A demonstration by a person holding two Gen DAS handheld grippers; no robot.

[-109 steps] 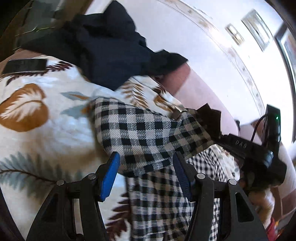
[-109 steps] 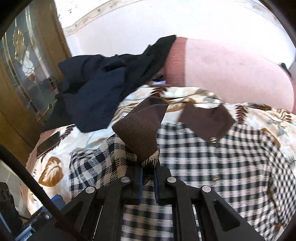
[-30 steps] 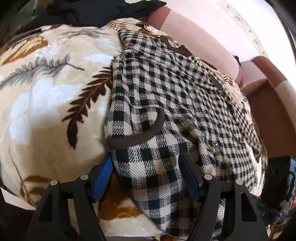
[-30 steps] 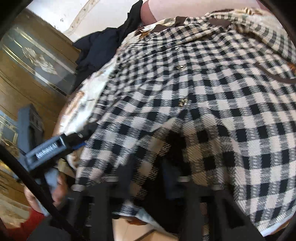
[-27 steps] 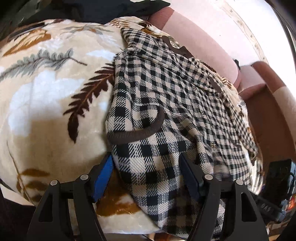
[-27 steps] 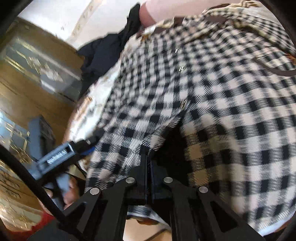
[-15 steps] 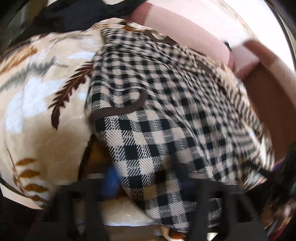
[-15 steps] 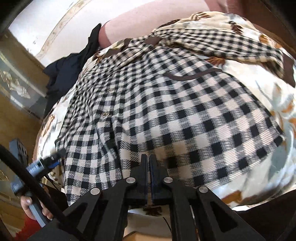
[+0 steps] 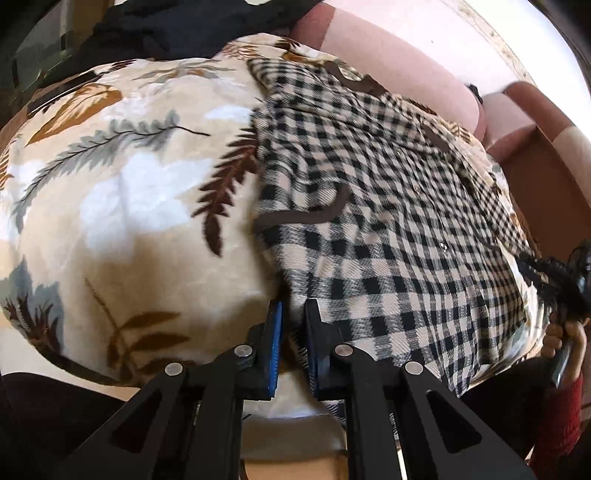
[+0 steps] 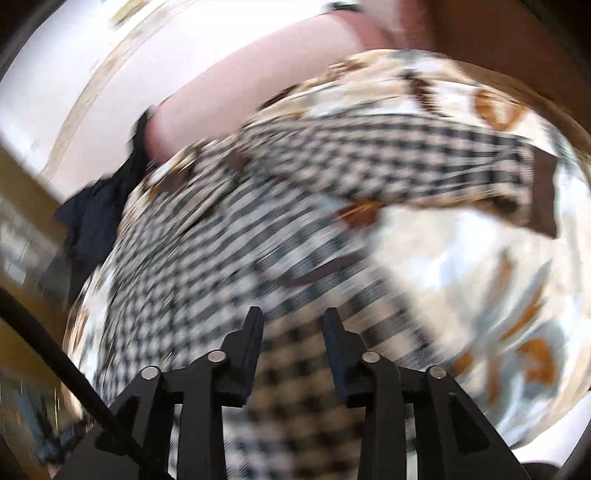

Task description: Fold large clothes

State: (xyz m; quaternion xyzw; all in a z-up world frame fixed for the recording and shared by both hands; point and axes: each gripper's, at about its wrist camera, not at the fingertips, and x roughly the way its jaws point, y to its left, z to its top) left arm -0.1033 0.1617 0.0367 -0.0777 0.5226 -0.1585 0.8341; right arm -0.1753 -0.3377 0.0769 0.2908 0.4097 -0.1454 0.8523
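A black-and-cream checked shirt (image 9: 388,221) with brown collar and pocket trim lies spread on a leaf-print blanket (image 9: 129,184). My left gripper (image 9: 293,332) is at the shirt's near left hem corner, its jaws closing, with a fold of checked cloth pinched between the blue pads (image 9: 275,332). The right wrist view is blurred by motion. In it, my right gripper (image 10: 292,317) hovers over the shirt (image 10: 221,277) with its jaws opening and nothing gripped. One sleeve (image 10: 406,155) stretches right and ends in a brown cuff (image 10: 543,192).
A heap of dark clothes (image 9: 184,29) lies at the back left of the sofa. The pink sofa back (image 9: 388,55) runs behind the blanket. A hand (image 9: 563,334) with a red sleeve shows at the right edge. Wooden panelling (image 10: 22,206) stands on the left.
My left jaws have gone from wide apart to pinching the shirt's hem corner. My right gripper has let go of the hem, opened and swung to the right over the shirt.
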